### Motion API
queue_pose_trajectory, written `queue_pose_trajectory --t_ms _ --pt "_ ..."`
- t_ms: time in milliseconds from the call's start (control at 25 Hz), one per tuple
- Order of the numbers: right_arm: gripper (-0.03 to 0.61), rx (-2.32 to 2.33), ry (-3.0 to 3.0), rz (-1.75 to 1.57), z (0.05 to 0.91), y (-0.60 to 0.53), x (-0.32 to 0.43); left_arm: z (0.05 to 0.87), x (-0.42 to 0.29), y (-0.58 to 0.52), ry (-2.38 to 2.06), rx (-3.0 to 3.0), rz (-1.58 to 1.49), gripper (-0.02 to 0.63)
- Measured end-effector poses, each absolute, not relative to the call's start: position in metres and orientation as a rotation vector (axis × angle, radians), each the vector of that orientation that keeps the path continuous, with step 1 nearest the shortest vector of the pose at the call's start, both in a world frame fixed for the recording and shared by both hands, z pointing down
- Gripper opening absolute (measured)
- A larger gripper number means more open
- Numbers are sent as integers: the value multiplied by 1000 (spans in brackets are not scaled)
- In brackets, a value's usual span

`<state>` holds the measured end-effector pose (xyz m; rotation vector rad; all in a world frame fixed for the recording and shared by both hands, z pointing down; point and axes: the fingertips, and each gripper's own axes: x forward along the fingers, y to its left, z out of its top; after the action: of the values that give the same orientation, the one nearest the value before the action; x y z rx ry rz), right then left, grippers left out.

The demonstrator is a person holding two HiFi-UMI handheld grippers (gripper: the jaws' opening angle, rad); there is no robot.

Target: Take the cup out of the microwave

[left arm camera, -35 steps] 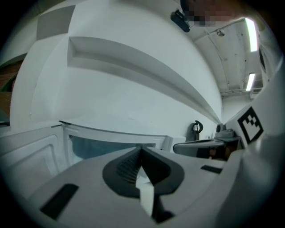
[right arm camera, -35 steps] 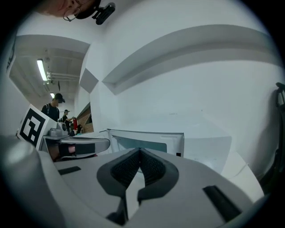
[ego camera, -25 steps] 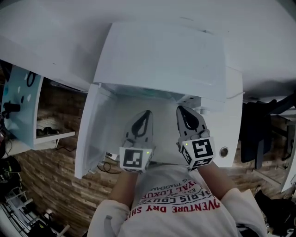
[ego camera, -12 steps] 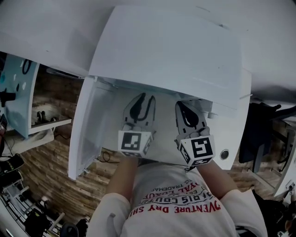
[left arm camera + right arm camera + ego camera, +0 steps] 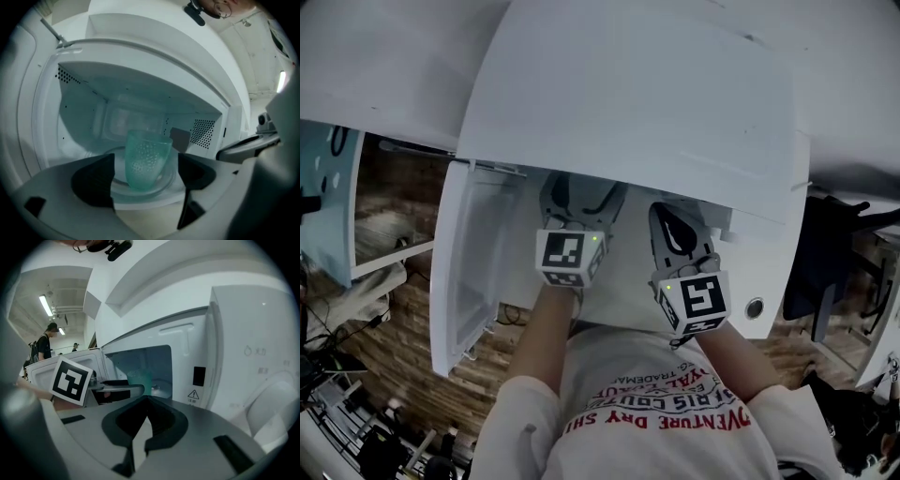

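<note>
Big white microwave [image 5: 628, 103], smooth plastic, door [image 5: 459, 281] swung open on the left. Inside is a round, clear glass turntable [image 5: 161, 183] with the cup [image 5: 146, 157] upright near its middle: see-through green, dotted texture, tapered. My left gripper [image 5: 581, 197] has just been opening; its jaws are wide with the cup framed between them, pads not touching it. Right gripper [image 5: 678, 234] is clenched on nothing at the microwave's front edge.

cup [image 5: 146, 159]: translucent pale green, dimpled wall, narrowing toward its base
cup pose: upright, mouth up
cup place: on the glass turntable [image 5: 164, 181], mid-cavity
microwave [image 5: 628, 103]: white, rounded top, cavity lit
microwave door [image 5: 473, 272]: swung open at the left
</note>
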<state>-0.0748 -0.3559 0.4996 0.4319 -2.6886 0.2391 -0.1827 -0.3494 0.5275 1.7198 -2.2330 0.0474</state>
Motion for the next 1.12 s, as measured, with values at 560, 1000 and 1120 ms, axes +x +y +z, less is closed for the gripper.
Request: queue_pose_trajectory --t_ms 560,1000,1120 --pt "11 410 -2663 238 510 -356 -77 546 -192 -381 -2196 1751 198 407" --pt "11 420 -2651 246 512 -356 -73 552 -195 -381 -2188 1710 260 360" --pt "11 432 -2648 244 512 -356 -72 552 -193 -379 -2184 1717 278 359"
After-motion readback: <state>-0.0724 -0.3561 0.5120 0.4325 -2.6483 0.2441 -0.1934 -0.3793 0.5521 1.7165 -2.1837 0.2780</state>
